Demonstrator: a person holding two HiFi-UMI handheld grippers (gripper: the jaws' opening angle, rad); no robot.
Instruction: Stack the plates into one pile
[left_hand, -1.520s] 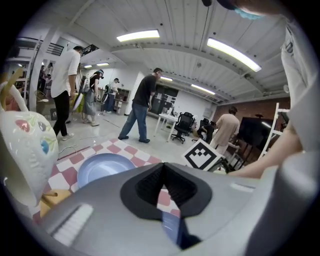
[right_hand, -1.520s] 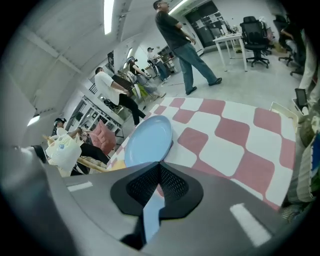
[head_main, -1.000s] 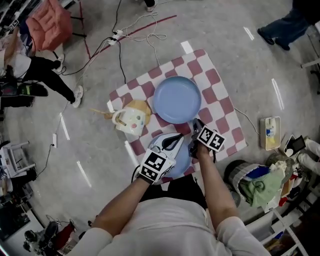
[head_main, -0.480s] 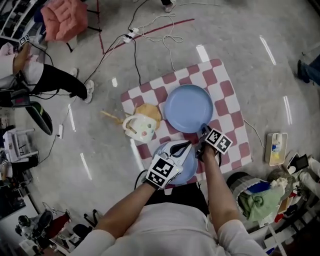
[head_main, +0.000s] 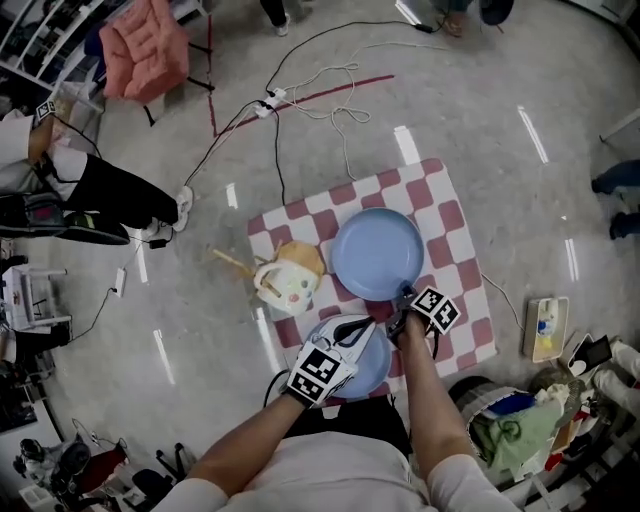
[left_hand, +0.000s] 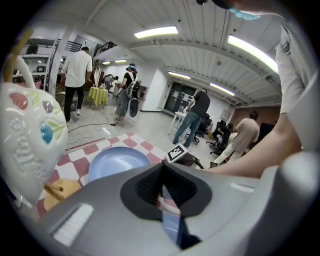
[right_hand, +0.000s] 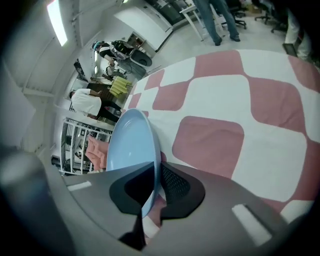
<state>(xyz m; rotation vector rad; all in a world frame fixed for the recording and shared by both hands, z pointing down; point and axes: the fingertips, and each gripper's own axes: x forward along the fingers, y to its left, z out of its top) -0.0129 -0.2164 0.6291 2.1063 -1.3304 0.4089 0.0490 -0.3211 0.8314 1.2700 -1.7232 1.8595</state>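
Two light blue plates lie on a red-and-white checked cloth (head_main: 452, 222) on the floor. The far plate (head_main: 378, 253) (left_hand: 117, 162) (right_hand: 131, 145) has its near rim between the jaws of my right gripper (head_main: 404, 296) (right_hand: 152, 187), which is shut on it. The near plate (head_main: 368, 368) is mostly hidden under my left gripper (head_main: 362, 326) (left_hand: 162, 187). Its jaws stand nearly together, with a blue strip of that plate's rim showing between them. The two plates lie apart, not stacked.
A white painted mug (head_main: 283, 283) (left_hand: 27, 135) stands on a tan wooden piece (head_main: 300, 257) at the cloth's left edge. Cables (head_main: 300, 95) run across the floor beyond. A small box (head_main: 543, 325) and a heap of bags (head_main: 520, 410) lie to the right. People stand around.
The head camera has shifted, so the cloth and plates sit lower in the picture. Both grippers stay at the same places on their plates.
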